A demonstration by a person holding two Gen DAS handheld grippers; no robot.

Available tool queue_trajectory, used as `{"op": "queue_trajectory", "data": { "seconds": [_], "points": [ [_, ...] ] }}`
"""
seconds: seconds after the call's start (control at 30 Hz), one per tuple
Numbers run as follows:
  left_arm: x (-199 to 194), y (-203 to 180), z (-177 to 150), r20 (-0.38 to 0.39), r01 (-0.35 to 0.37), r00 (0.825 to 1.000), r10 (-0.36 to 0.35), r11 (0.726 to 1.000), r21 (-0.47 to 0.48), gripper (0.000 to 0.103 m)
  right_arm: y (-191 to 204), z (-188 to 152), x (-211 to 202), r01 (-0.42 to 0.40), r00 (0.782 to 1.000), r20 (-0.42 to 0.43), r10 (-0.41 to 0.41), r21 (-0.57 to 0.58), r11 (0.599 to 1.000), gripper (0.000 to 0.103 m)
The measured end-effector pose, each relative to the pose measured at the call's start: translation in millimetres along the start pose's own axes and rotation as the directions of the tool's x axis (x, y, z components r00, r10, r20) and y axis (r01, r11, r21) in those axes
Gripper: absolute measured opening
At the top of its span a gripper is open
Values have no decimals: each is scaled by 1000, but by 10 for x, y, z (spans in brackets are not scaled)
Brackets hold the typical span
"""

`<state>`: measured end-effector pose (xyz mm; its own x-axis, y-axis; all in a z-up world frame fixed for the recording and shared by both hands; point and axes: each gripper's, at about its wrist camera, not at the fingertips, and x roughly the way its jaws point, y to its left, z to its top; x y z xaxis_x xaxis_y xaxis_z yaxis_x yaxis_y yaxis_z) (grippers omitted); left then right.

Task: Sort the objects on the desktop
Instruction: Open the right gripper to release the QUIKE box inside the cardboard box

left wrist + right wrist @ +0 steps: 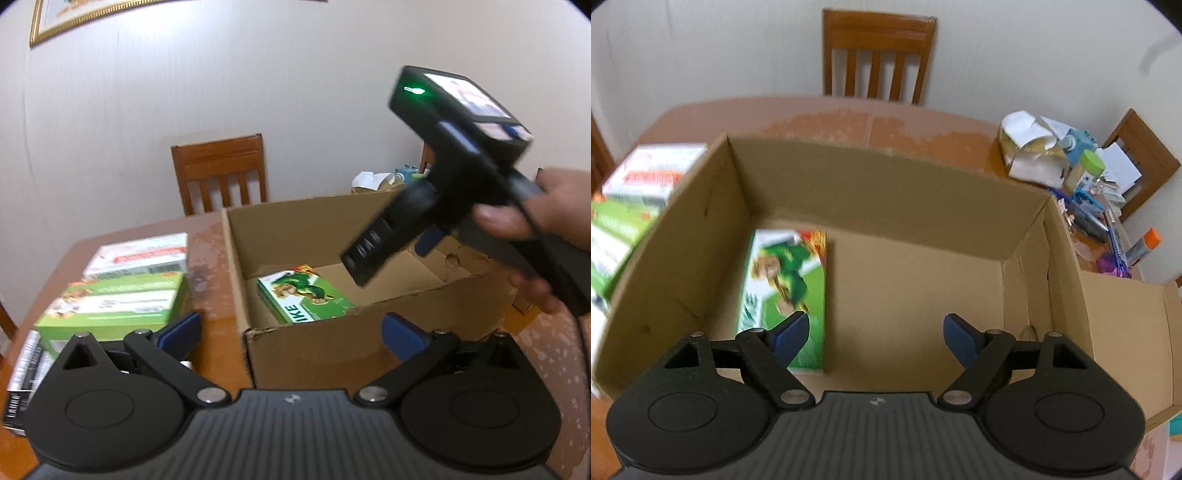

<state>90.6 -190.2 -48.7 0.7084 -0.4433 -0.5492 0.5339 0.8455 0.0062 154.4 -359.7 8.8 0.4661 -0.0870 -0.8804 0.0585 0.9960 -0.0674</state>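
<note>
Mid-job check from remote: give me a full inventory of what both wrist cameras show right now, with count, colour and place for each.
cardboard box: 1, brown, open, centre of table
green carton: 1, green with a cartoon figure, flat on the cardboard box floor, left side
stacked cartons: at least 2, green in front, white-and-red behind, on the table left of the cardboard box
dark packs: count unclear, black and silver, table's near-left edge
clutter pile: many small items, mixed colours, table's far-right corner
table: 1, reddish-brown, worn top
chairs: at least 2, brown wood, behind and to the right
picture frame: 1, gold, wall upper left
left gripper: black, blue pads, open, empty
right gripper: black, blue pads, open, above the cardboard box
</note>
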Motion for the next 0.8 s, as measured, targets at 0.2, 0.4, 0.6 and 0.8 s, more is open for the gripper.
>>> {"op": "queue_trajectory", "data": {
  "seconds": [0.2, 0.4, 0.6, 0.8],
  "points": [
    [20, -60, -34, -15, 68, 998, -68, 998, 5, 103, 13, -155, 23, -62, 995, -80, 53, -113, 992, 85],
    [-103, -112, -106, -36, 69, 997, -69, 998, -3, 103, 0, -148, 60, -100, 988, -133, 78, -168, 981, 85],
    [-317, -156, -204, -56, 64, 996, -66, 997, -33, 103, -64, -218, 51, -164, 976, -175, 131, -186, 969, 85],
    [-605, -275, -352, -88, 62, 994, -65, 998, -28, 103, -242, -288, 53, -201, 964, -210, 161, -181, 963, 85]
  ]
}}
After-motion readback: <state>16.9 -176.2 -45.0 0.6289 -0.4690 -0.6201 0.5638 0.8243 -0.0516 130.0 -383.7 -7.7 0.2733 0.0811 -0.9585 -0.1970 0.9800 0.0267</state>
